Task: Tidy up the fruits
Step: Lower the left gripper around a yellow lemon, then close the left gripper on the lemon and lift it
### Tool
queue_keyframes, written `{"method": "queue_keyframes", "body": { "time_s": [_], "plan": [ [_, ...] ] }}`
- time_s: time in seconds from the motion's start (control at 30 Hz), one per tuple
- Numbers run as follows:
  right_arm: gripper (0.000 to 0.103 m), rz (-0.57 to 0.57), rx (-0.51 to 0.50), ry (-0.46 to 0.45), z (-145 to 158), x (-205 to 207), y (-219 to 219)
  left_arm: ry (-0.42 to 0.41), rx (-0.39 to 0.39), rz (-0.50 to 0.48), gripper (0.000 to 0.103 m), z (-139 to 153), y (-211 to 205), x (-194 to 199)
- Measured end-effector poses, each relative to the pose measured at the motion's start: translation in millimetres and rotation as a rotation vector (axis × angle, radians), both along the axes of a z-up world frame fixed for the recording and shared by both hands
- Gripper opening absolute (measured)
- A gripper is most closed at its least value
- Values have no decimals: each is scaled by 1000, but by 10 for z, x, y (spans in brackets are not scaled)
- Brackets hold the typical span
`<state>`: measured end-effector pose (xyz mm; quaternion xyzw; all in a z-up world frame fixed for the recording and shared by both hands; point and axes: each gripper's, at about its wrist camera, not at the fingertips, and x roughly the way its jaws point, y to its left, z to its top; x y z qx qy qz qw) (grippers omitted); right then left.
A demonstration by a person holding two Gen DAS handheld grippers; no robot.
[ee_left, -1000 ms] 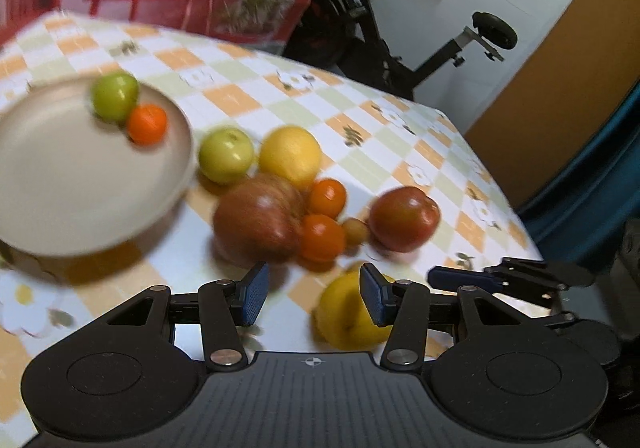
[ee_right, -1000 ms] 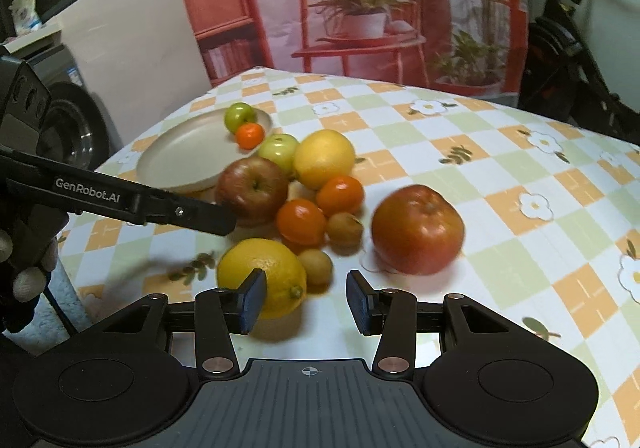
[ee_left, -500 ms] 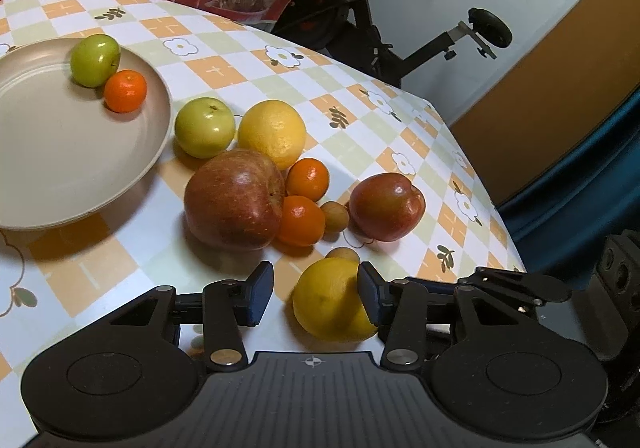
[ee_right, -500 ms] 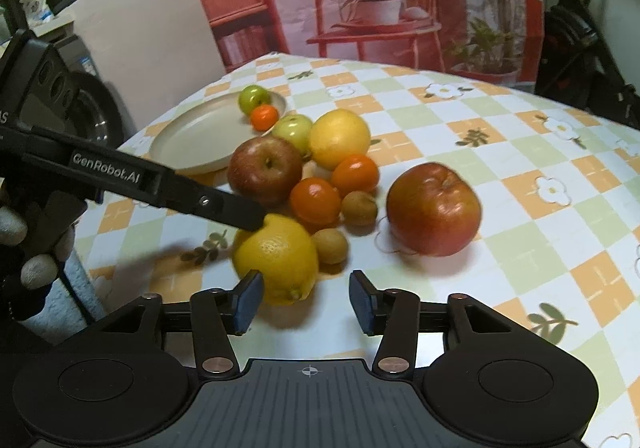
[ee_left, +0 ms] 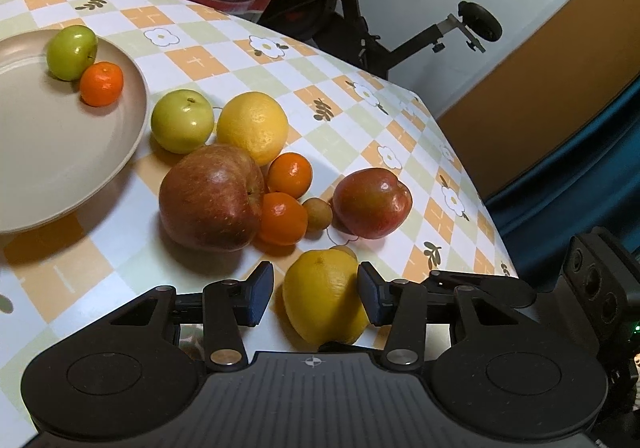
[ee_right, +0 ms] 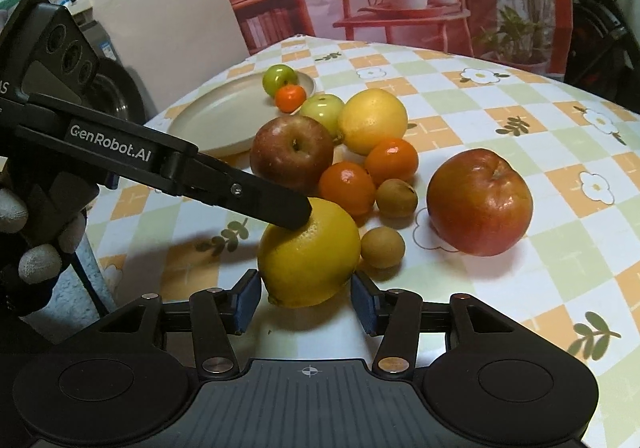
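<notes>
A yellow lemon (ee_left: 324,298) (ee_right: 308,252) lies on the checked tablecloth at the near edge of a fruit pile. My left gripper (ee_left: 315,294) is open with the lemon between its jaws; its right pad looks close to the skin. My right gripper (ee_right: 306,298) is open with its pads (ee_right: 246,300) either side of the same lemon. The left gripper's finger (ee_right: 256,203) lies across the lemon's top in the right wrist view. A beige plate (ee_left: 52,151) (ee_right: 216,115) holds a small green apple (ee_left: 72,51) and a mandarin (ee_left: 101,83).
The pile has two red apples (ee_left: 212,197) (ee_left: 372,203), a green apple (ee_left: 182,120), a yellow orange (ee_left: 253,127), two mandarins (ee_left: 289,174) (ee_left: 282,218) and two small brown fruits (ee_right: 396,197) (ee_right: 382,248). The table edge (ee_left: 472,183) drops off at right; an exercise bike (ee_left: 384,19) stands behind.
Both grippers have moved in on the lemon from opposite sides. The lemon now sits between both pairs of pads, and the left finger lies over its top.
</notes>
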<state>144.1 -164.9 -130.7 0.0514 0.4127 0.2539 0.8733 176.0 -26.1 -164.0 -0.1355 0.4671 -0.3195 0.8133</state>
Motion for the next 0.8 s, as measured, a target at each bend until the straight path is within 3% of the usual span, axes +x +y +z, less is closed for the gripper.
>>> {"method": "queue_keyframes", "body": {
  "time_s": [0.47,0.8],
  "plan": [
    [46,3,-5,-16,-66,53,41,12,-4,-14,48,-31,-73,90],
    [46,37,-11,-128,279,45,127,-104,-22,12,47,371,109,-35]
  ]
}}
